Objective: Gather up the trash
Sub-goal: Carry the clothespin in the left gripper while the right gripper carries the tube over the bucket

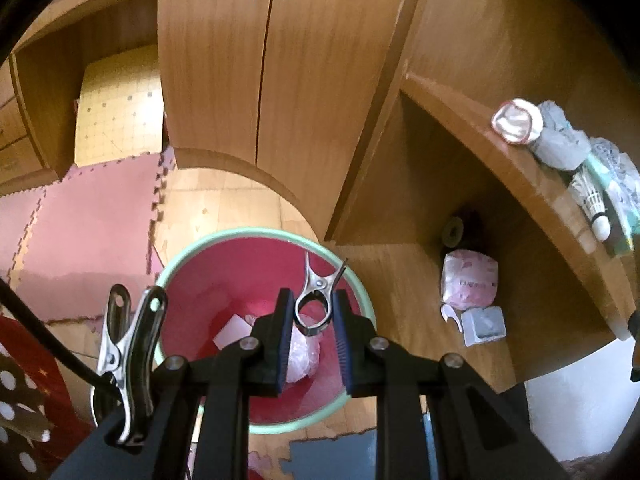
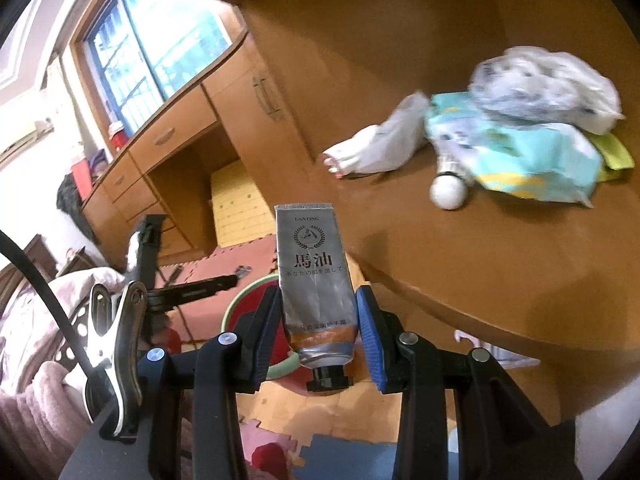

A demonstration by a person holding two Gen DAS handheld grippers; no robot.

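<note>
Left wrist view puts your left gripper (image 1: 310, 322) low in the centre of the frame, its jaws drawn close together on a metal clip (image 1: 316, 296) whose looped end sits between the blue pads while its two handles stick up toward the top of the frame. Directly behind and below it stands the trash bin (image 1: 362, 292), pale green at the rim and red inside, with a white scrap and a crumpled clear wrapper at its bottom. To the right of the bin, in the lower right of the frame, a pink-printed packet (image 1: 470, 278) and a small grey tray (image 1: 482, 324) lie on the floor under the wooden desk (image 1: 500, 160). Along the desk's edge at the right you can see a shuttlecock (image 1: 592, 204) among bags and wrappers.

Right wrist view shows your right gripper (image 2: 320, 328) partly open and clamped on a silver tube (image 2: 316, 280), cap toward the bottom of the frame, printed face toward you. Behind it, at centre left, the bin's green rim peeks out. Upper right, a white plastic bag (image 2: 384, 144), a teal packet (image 2: 520, 156) and the shuttlecock lie on the desk top.
</note>
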